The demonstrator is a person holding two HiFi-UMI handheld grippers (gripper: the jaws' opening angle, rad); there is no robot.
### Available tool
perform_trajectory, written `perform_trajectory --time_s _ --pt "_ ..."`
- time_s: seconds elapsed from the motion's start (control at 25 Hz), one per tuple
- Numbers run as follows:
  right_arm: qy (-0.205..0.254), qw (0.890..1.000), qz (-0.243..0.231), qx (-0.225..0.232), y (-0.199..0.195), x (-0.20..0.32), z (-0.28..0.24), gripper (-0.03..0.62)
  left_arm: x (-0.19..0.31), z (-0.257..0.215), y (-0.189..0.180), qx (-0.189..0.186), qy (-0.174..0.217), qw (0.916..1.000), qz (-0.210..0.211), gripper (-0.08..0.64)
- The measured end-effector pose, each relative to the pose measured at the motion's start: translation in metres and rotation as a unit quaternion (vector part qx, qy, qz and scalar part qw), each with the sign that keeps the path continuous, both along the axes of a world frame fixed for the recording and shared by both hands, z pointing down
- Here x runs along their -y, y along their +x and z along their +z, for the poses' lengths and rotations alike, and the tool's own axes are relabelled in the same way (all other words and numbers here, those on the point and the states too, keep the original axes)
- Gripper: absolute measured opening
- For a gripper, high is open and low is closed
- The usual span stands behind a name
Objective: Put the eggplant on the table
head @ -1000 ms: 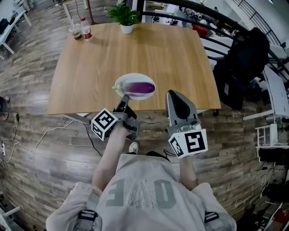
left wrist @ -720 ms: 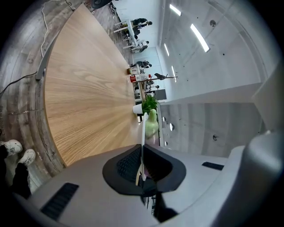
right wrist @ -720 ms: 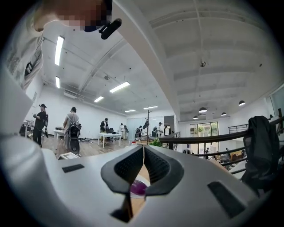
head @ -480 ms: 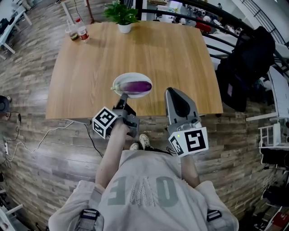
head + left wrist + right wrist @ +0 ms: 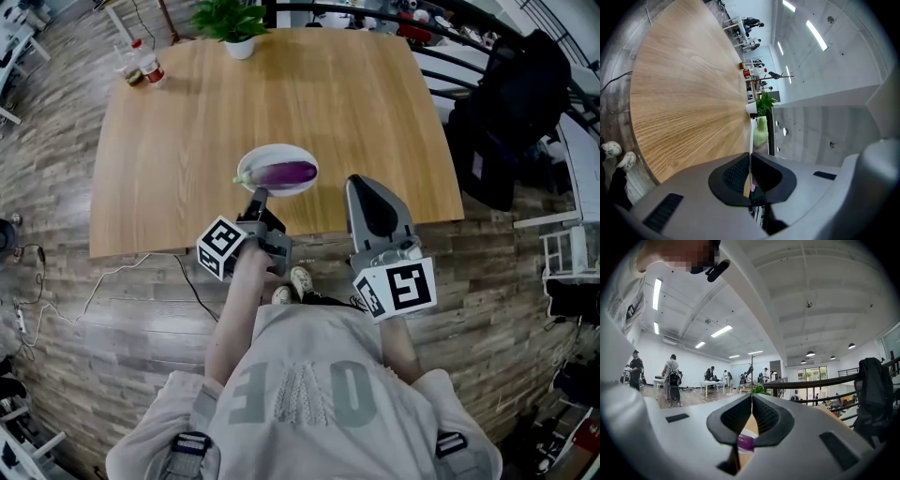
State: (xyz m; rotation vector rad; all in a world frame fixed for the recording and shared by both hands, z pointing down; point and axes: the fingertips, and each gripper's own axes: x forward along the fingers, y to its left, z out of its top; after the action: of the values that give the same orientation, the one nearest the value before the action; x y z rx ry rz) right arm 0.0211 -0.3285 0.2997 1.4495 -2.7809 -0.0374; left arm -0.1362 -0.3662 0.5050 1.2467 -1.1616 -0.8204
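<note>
From the head view, the eggplant (image 5: pixel 286 172) lies on a white plate (image 5: pixel 253 161). The plate is over the near side of the table (image 5: pixel 187 141). The left gripper (image 5: pixel 258 199) is just in front of the plate and bites its near rim. The right gripper (image 5: pixel 361 187) is to the right of the plate, near it but not touching. A plant pot (image 5: pixel 234 23) and a bottle (image 5: pixel 150 67) stand far behind the plate.

In the left gripper view, the jaws squeeze the thin white rim of the plate.

In the right gripper view, the jaws are pressed together with nothing in them. A bit of purple eggplant shows behind them.

I think the plate is being set down on the table. I cannot tell if it touches the wood yet. Next, the plate should go down flat and slow, so the eggplant does not roll off. Then the left jaws can let go.
</note>
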Motion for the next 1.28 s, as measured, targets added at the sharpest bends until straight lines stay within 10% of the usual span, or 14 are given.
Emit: perform_trajectory --time_s 1.28 --pt "-0.053 0.995 0.08 -0.006 0.073 -0.014 0.03 0.018 0.011 0.098 0.016 -0.017 -0.094 0.9954 -0.01 0.018"
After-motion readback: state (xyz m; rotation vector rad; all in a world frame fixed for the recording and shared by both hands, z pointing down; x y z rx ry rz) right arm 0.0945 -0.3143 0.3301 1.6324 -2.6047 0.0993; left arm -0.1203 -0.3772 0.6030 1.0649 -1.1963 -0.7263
